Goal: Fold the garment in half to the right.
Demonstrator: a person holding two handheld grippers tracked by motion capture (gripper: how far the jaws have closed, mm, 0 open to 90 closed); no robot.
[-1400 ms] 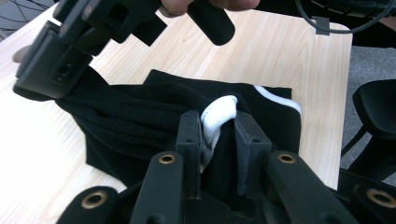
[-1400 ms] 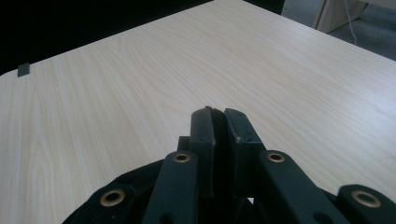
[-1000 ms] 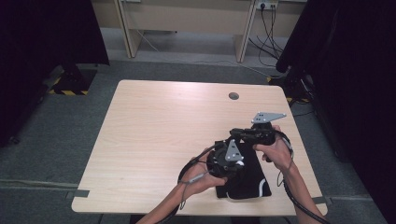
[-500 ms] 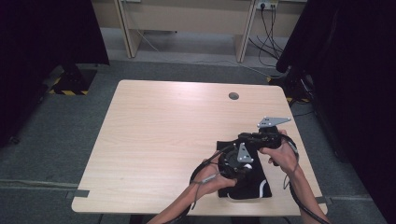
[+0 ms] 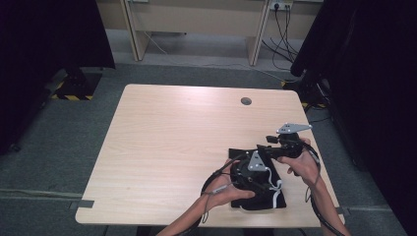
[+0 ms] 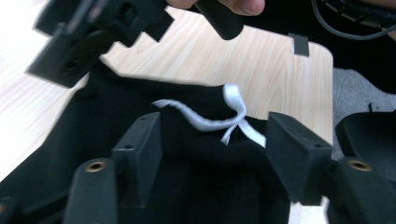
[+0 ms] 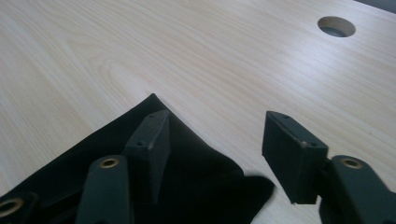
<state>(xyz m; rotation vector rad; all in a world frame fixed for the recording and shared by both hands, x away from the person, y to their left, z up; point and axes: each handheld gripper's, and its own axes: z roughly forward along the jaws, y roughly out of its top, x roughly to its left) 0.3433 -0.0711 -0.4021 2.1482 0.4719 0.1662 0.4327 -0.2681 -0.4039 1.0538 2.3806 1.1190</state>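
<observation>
The bench (image 5: 162, 147) is of pale wood, and its left half is bare. The work lies toward its near right corner. There a black cloth (image 5: 260, 196) rests flat on the bench, close to the near edge, with a white cord (image 5: 276, 192) on its right part.

The left gripper (image 5: 248, 172) hangs over the left part of the cloth, held from below by the left hand (image 5: 228, 192). In the left gripper view its jaws have just been opening and now stand apart at a middle width. The black cloth (image 6: 196, 140) and the white cord (image 6: 219, 119) lie between and beyond them, but the pads do not press on anything. The cord makes a loose loop with two flat ends (it looks like a drawstring). The right gripper (image 6: 93, 35) shows blurred at the top of this view.

To the right, the right gripper (image 5: 278, 147) is over the far edge of the cloth, held by the right hand (image 5: 302, 164). A grey plate (image 5: 293, 128) stands on top of it. In the right gripper view its jaws have also just been opening and are apart at a middle width. A corner of the cloth (image 7: 140, 158) lies under the left jaw, while the right jaw stands over bare wood (image 7: 233, 70). Nothing is gripped.

Farther off, near the far right corner of the bench, there is a round hole (image 5: 246, 101).
</observation>
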